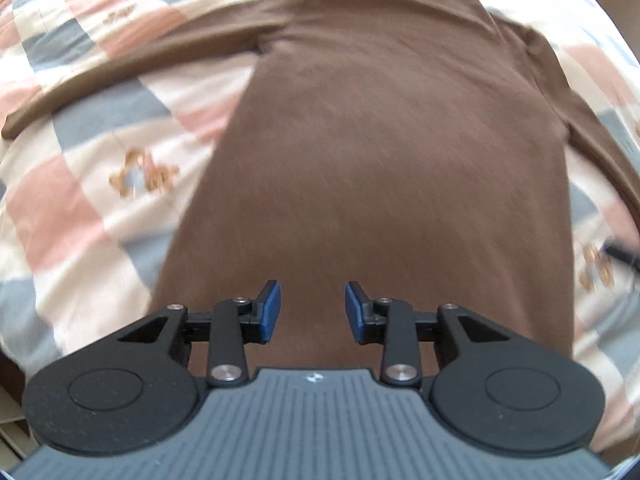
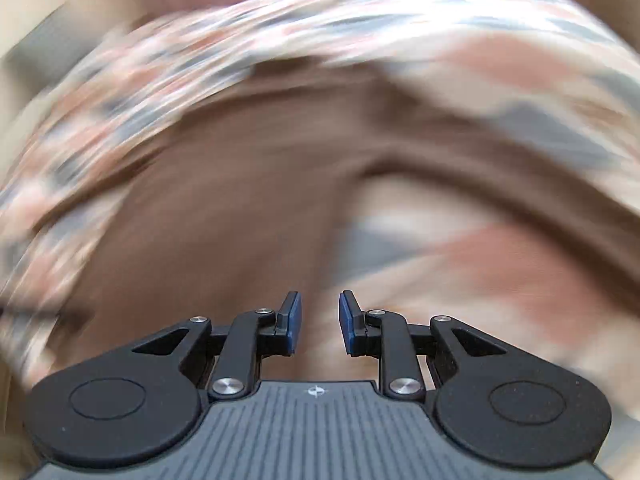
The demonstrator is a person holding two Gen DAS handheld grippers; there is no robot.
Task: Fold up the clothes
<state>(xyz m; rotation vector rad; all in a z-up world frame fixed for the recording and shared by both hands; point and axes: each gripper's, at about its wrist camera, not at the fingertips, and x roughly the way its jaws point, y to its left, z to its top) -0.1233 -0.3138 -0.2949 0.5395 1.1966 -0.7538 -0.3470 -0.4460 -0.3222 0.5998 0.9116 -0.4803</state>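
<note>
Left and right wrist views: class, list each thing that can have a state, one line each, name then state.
Brown long-sleeved shirt: spread flat on the quilt, unfolded, sleeves out to the sides.
Checked quilt: laid out under the shirt.
Left gripper: jaws open, empty, above the shirt's lower part.
Right gripper: jaws open, empty; view motion-blurred.

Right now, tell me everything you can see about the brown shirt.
The brown shirt is a plain long-sleeved top of soft knit-looking fabric, spread flat on the checked bedcover. Its collar points away from the camera. One sleeve stretches out sideways; the other runs down the opposite side. The left gripper hangs open over its lower part, gripping nothing. The right wrist view is too blurred to add detail.
</note>
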